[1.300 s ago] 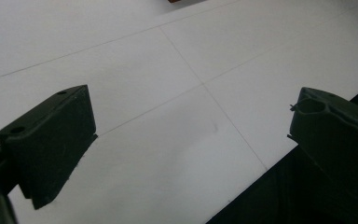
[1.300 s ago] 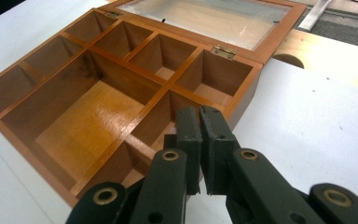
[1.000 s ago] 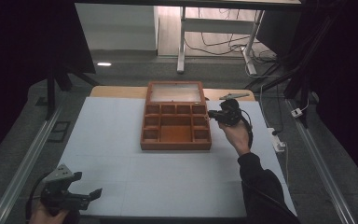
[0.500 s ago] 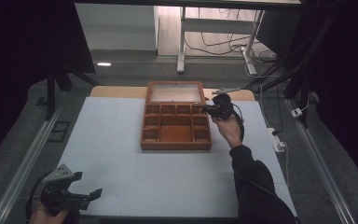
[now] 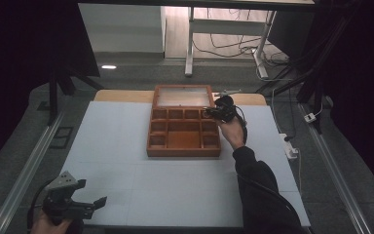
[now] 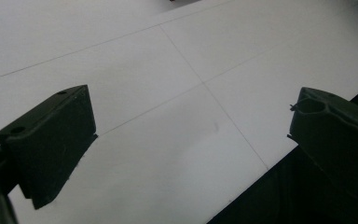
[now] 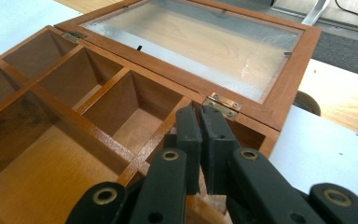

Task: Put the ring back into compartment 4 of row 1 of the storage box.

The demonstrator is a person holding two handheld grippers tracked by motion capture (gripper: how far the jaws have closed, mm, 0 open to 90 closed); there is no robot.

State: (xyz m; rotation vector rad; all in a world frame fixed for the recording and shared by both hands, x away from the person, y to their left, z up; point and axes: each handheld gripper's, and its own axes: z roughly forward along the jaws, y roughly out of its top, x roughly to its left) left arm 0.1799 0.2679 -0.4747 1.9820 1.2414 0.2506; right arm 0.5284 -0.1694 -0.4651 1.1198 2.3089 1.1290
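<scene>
On the pale blue table mat [image 5: 126, 146], far side, sits the rigid brown wooden compartment box [image 5: 184, 134], its fragile glazed lid [image 7: 200, 44] open, best held by its frame; the right gripper [image 7: 200, 126], jaws together and empty, dips into its back corner compartment, the left gripper [image 6: 191, 126] gapes empty.

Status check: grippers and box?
Left gripper open, idle near table edge. Right gripper shut, empty, at box back-right compartment. Lid open. Nothing blocking.

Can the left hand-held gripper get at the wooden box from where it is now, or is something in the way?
Probably yes. The left hand-held gripper hovers open at the mat's near left corner, and bare mat lies between it and the wooden box. It is far off, so the arm must extend.
</scene>
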